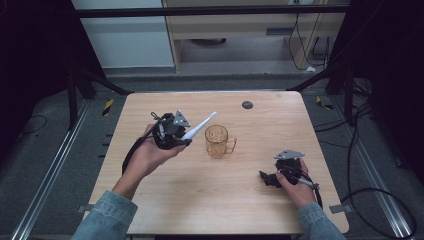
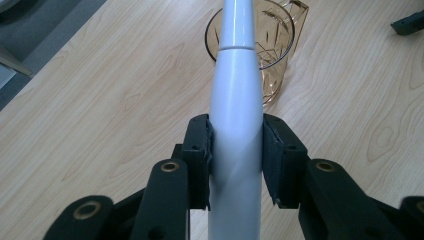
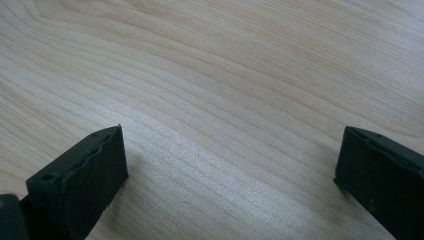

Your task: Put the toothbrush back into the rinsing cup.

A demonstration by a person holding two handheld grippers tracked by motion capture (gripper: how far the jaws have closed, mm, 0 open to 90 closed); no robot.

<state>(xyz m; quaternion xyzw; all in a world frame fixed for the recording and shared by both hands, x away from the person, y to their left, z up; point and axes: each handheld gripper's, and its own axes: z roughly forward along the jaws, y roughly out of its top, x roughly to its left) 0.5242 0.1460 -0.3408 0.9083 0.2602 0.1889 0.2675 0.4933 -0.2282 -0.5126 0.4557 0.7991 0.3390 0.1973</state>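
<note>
While my left gripper (image 2: 235,150) clamps white electric toothbrush (image 2: 235,100) handle, head aims right toward amber glass mug (image 1: 218,141) at table (image 1: 165,200) centre, ready for insertion; right gripper (image 3: 230,165) rests wide, empty.

No lettering, brand, number or sign can be read anywhere; the white plastic toothbrush handle (image 2: 235,125) is bare; the amber cut-glass mug (image 1: 218,141) carries only a faceted pattern; the pale wooden table (image 1: 200,200) shows plain grain, no label.
</note>
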